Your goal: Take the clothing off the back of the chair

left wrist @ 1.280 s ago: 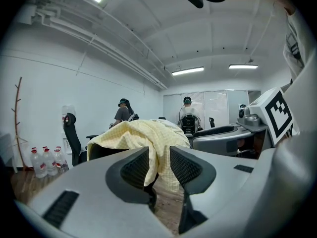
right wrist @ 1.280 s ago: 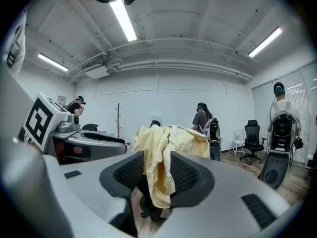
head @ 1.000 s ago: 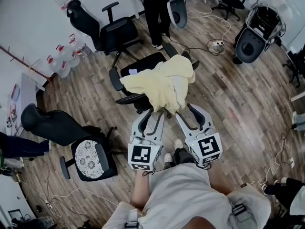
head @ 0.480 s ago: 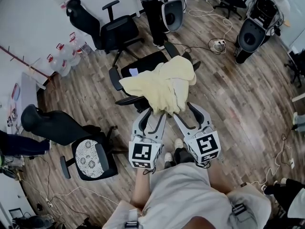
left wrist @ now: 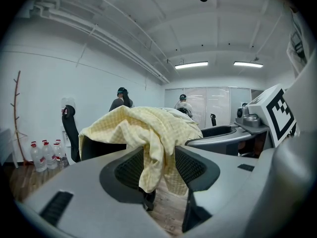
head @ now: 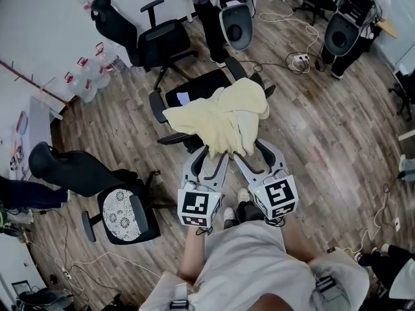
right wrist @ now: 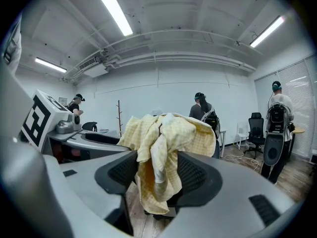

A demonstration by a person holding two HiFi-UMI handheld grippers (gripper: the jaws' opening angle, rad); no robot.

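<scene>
A pale yellow checked garment is draped over the backrest of a black office chair just in front of me. My left gripper and right gripper sit side by side at its hanging hem. Both sets of jaws have just been opening and now stand wide. In the left gripper view a fold of the garment hangs between the left gripper's pads without being pressed. The right gripper view has another fold dangling between the right gripper's open pads. The backrest is mostly hidden under the cloth.
Another black chair stands at the back left, and one with a patterned cushion at the near left. Water bottles line the wall. A person stands behind the chair near round machines. Cables and a power strip lie on the floor.
Both grippers have edged forward to the garment's hanging hem and their jaws have spread wider. The garment still hangs on the chair back.
</scene>
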